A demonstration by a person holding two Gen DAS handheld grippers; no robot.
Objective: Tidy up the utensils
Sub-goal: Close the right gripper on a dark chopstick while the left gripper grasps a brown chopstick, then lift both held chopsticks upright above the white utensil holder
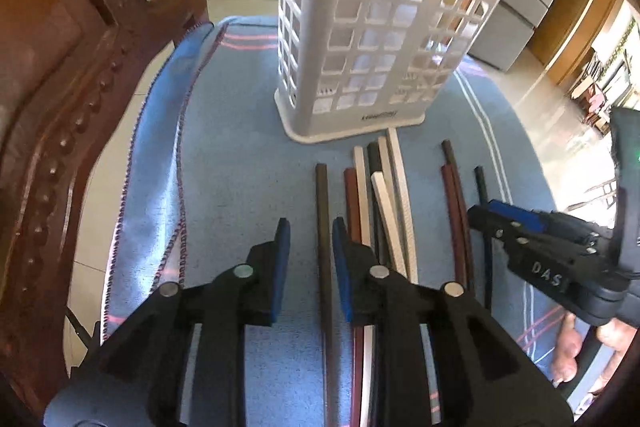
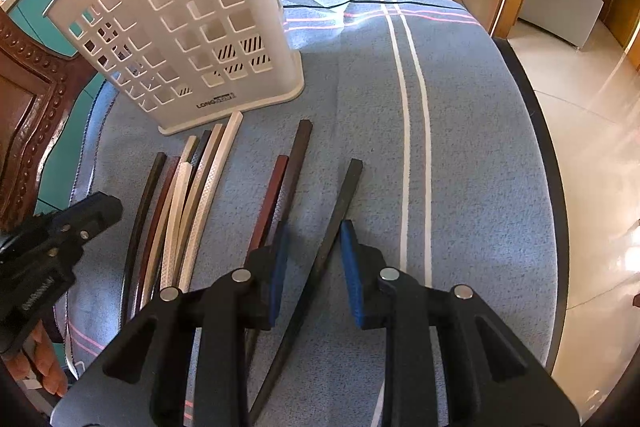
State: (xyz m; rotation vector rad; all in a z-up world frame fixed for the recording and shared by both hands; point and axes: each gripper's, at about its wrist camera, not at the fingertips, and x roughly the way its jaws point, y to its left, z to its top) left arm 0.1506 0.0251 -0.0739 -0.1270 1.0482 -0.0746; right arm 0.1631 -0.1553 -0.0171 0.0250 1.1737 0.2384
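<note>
On the blue-grey striped cloth point(image 2: 460, 131) lie long chopsticks in a loose row before the white perforated plastic utensil holder point(image 2: 180, 19), which stands upright at the far end. Left gripper point(image 1: 311, 259) hangs over a dark brown chopstick point(image 1: 322, 211), its blue pads apart, the stick running just beside the right pad; no squeeze visible. Right gripper point(image 2: 314, 267) straddles a black tapered chopstick point(image 2: 336, 223), pads apart and clear of it. White chopsticks point(image 2: 200, 211) bunch together nearest the holder.
</note>
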